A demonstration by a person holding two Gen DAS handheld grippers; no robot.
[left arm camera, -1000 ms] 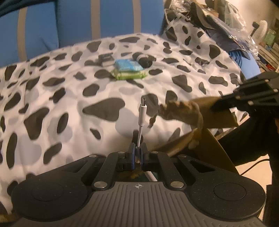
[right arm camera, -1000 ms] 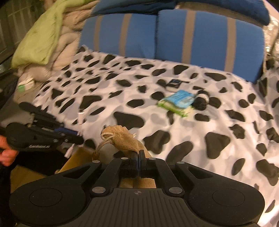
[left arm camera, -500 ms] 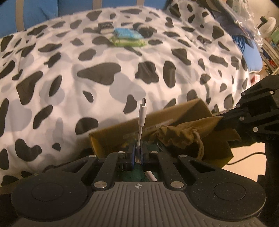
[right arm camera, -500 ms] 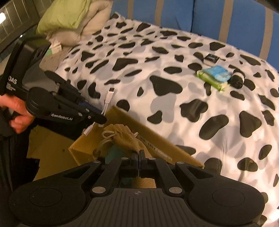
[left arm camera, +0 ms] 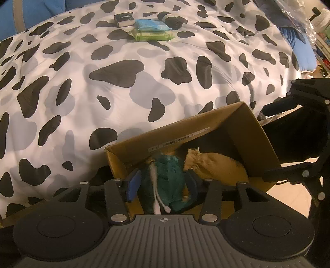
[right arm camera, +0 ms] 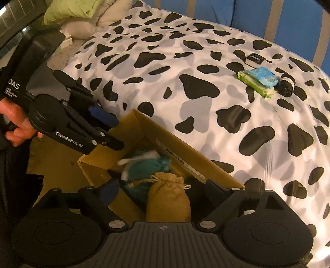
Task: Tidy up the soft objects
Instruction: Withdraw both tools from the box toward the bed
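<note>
An open cardboard box [left arm camera: 206, 127] [right arm camera: 181, 142] stands against the edge of the cow-print bed [left arm camera: 123, 92]. Inside it lie a teal soft thing [left arm camera: 171, 175] [right arm camera: 144, 167], a white cable [left arm camera: 154, 185] [right arm camera: 136, 159] and a burlap drawstring pouch [left arm camera: 216, 165] [right arm camera: 169, 198]. My left gripper [left arm camera: 163, 183] [right arm camera: 115, 132] hangs over the box with its jaws opening. The cable lies loose on the teal thing between them. My right gripper [right arm camera: 163, 189] [left arm camera: 280, 140] is over the box too, jaws opening wide. The pouch rests below them, untouched by the pads.
Far back on the bed sit a green wipes pack [left arm camera: 152, 35] [right arm camera: 255, 84], a blue packet [left arm camera: 150, 24], a small black box [left arm camera: 123, 19] and a black roll [right arm camera: 285, 85]. Pillows [right arm camera: 82, 12] pile at the far left. A hand [right arm camera: 16, 121] holds the left gripper.
Both grippers were shut, the left on the cable and the right on the pouch. Both have let go, and cable and pouch now lie in the box.
</note>
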